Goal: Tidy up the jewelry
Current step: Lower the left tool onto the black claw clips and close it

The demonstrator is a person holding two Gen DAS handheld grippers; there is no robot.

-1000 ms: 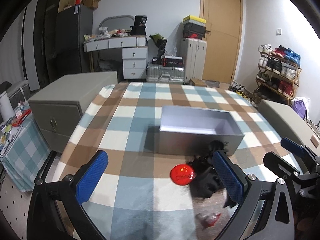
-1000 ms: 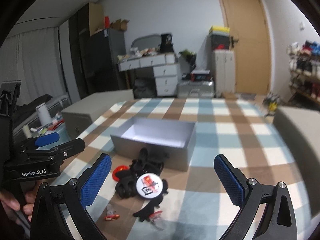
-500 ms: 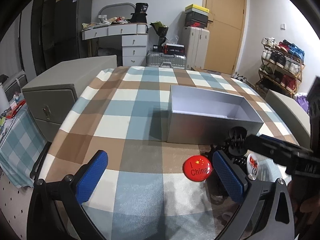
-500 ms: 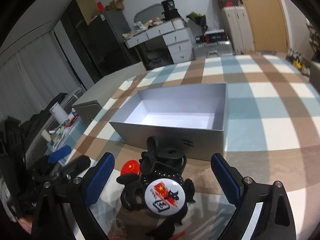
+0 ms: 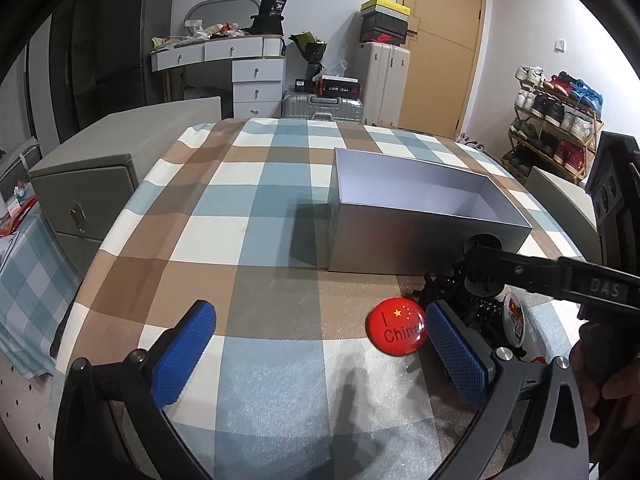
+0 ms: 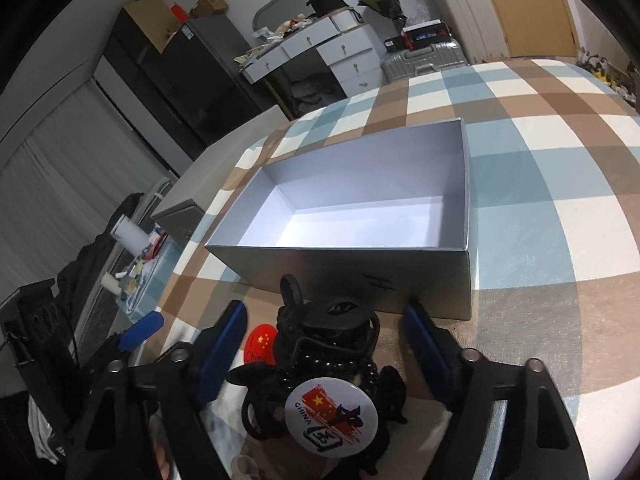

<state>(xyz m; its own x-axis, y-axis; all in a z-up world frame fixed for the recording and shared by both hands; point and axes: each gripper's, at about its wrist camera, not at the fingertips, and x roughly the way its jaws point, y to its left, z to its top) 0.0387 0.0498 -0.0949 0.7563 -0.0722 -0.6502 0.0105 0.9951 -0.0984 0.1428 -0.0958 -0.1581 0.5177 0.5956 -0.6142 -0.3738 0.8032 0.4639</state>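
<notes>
Counting across both wrist views gives one grey box [image 6: 360, 268], two round badges and one tangled heap of black jewelry [image 6: 324, 344], all on a checked tablecloth [image 5: 240, 240]. The box stands open-topped, nothing visible inside it, and the heap lies just in front of its near wall. The red badge [image 5: 396, 330] lies flat on the cloth beside the heap; the white badge [image 6: 326, 412] rests on top of the black pieces.

The right gripper [image 6: 324, 340] straddles the heap, its jaws closing with the black jewelry between them; the blue pads do not yet press on it. The left gripper [image 5: 316, 354] hangs spread wide over bare cloth, holding nothing, its right pad just beside the red badge.

Only the right wrist view shows the box's white floor and the white badge's whole face. Only the left wrist view shows the red badge nearly unhidden, the right gripper from the side, and part of a hand [image 5: 604, 384] at the right edge.
</notes>
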